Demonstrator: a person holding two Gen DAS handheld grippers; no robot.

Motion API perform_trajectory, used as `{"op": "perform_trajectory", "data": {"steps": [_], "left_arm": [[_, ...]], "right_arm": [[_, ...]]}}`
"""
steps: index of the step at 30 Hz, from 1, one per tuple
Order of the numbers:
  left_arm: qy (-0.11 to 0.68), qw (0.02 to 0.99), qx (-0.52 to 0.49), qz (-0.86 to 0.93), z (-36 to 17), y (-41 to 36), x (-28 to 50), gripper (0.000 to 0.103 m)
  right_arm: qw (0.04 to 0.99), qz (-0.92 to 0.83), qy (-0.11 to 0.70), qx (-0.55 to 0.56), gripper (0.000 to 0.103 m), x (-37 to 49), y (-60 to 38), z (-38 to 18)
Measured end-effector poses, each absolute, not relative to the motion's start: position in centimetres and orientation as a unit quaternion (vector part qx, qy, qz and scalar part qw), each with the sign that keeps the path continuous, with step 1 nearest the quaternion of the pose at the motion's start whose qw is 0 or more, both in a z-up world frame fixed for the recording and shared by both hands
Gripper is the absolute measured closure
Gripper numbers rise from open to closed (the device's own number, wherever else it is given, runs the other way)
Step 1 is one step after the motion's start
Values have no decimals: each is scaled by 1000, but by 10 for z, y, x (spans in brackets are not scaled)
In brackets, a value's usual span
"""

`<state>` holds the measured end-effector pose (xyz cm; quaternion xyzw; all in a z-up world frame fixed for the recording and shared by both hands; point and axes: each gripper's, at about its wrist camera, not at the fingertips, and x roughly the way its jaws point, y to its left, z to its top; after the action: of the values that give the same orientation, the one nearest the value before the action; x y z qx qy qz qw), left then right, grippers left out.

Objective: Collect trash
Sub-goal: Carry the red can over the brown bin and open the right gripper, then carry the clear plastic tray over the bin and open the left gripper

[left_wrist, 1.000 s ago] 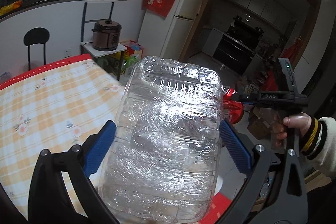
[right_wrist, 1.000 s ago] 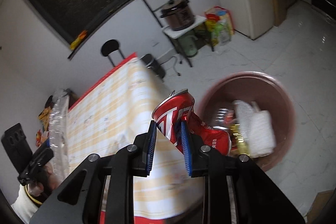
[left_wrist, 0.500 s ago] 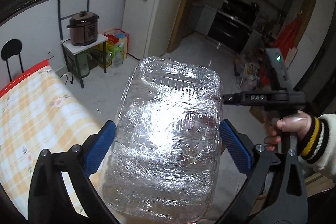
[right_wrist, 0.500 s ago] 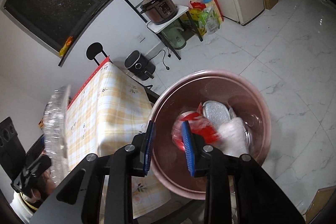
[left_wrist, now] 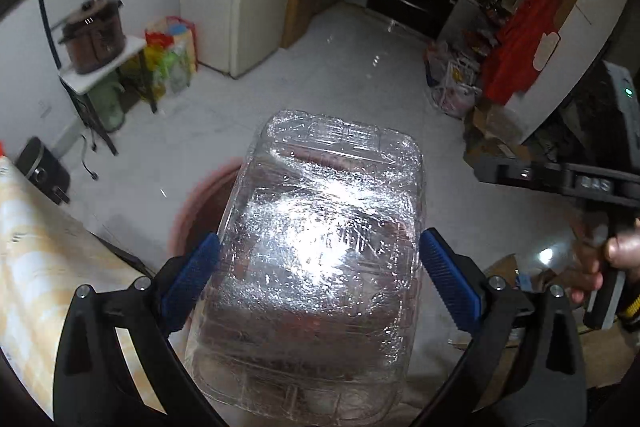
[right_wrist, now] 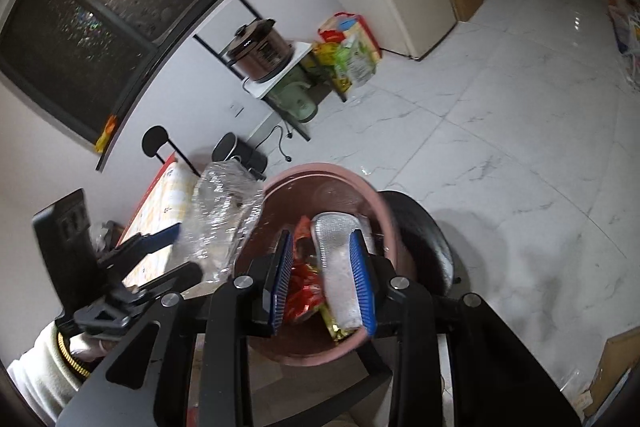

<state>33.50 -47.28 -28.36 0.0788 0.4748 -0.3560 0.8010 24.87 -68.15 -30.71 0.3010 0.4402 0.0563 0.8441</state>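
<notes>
The left hand-held gripper (left_wrist: 320, 283) is grasping the clear plastic clamshell container (left_wrist: 316, 259) above the pink basin (right_wrist: 384, 211)'s nine o'clock rim; centre it before releasing. The right hand-held gripper (right_wrist: 324, 279) is hanging released, empty.

Clear tray (left_wrist: 320, 267) hides most of basin (left_wrist: 188, 211); cooker (left_wrist: 94, 41) blurred.

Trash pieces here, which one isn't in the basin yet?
The clear plastic container, gripped by the left gripper. The red wrapper and other pieces already lie inside the pink basin.
</notes>
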Motion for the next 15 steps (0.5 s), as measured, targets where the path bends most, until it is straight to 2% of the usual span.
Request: {"op": "perform_trajectory", "data": {"steps": [5,7,9,15], "left_arm": [[464,796,119,-370,-294,-492,328,5],[456,796,140,-372,-296,-497,324,5],[450,799,145,-372,-294,-496,324,5],[439,807,134,-371,-289,-484,319,5]], "right_arm": [[841,58,446,301,61,250,-687,-310],[839,69,448,302,47,257,-682,-309],[834,83,449,311,40,263,-678,-308],[807,119,462,348,36,285,-656,-313]]}}
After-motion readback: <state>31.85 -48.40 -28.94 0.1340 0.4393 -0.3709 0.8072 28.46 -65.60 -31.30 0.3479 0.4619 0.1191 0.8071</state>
